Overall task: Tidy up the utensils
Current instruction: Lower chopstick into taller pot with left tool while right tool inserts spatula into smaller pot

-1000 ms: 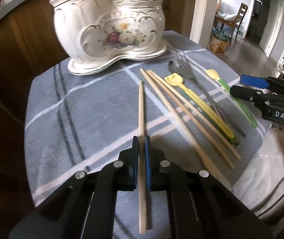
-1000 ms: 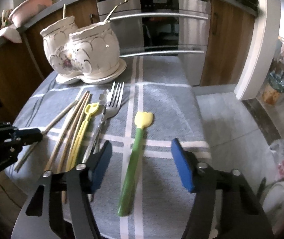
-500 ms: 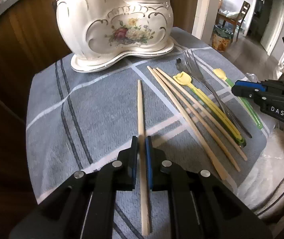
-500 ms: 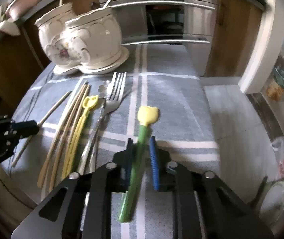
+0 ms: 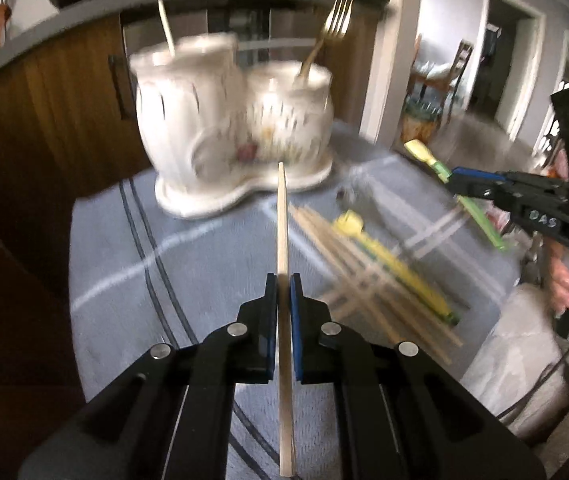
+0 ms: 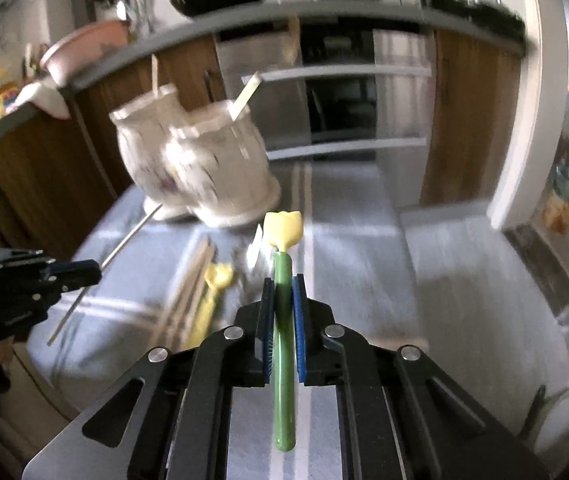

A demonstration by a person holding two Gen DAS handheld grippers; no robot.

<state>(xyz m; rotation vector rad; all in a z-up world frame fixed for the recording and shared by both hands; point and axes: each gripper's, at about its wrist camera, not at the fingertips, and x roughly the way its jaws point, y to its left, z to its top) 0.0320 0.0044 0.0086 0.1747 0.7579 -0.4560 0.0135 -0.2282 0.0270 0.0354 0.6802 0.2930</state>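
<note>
Two grippers are loaded at once: your left gripper [image 5: 283,280] is clamped on a single wooden chopstick [image 5: 282,216], which runs straight up the middle of the left wrist frame, its far tip reaching the base of the white ceramic utensil holder [image 5: 204,120] in the upper centre. Your right gripper [image 6: 283,282] has its blue pads pressed against the green handle of a spatula [image 6: 284,320] with a pale yellow head, which stands up in the centre of the right wrist frame. In the left wrist frame that same spatula shows at the right edge, clear of the grey checked cloth [image 5: 132,264]. On the cloth, right of centre in the left wrist frame, lie several more chopsticks [image 5: 348,272] side by side, with a yellow utensil [image 5: 388,256] just beside them; both are blurred. The holder has two compartments: a pale stick rises from the left one and a gold fork [image 5: 334,20] from the right. Part of your hand [image 5: 568,280] shows at the right edge of the left wrist frame.
</note>
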